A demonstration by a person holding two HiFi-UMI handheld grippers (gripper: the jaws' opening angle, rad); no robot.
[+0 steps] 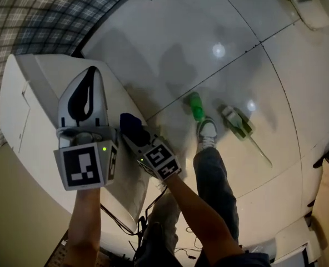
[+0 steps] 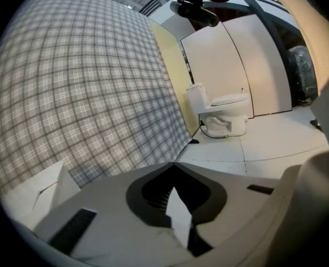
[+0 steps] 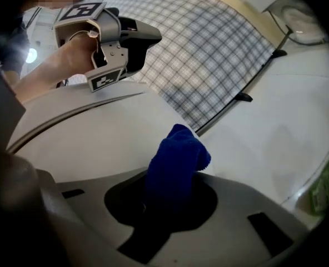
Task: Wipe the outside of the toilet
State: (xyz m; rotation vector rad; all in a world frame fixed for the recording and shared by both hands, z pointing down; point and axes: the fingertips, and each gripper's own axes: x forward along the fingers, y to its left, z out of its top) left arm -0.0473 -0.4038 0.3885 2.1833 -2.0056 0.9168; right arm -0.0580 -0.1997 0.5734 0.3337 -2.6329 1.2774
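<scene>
My right gripper (image 1: pixel 134 133) is clamped on the blue cloth (image 3: pixel 175 154) at the right edge of the toilet (image 1: pixel 31 110). My left gripper (image 1: pixel 91 74), jaws closed on nothing, hovers above its top. I see no wiped streaks, so I judge most of the outside remains.

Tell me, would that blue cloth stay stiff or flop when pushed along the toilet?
Probably floppy: the blue cloth bunches and folds over at its tip where the right tool pinches it. Its fuzzy pile likely grips rather than slides.

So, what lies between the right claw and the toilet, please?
Only the blue cloth that the right claw holds, before the toilet; the right gripper view shows it.
</scene>
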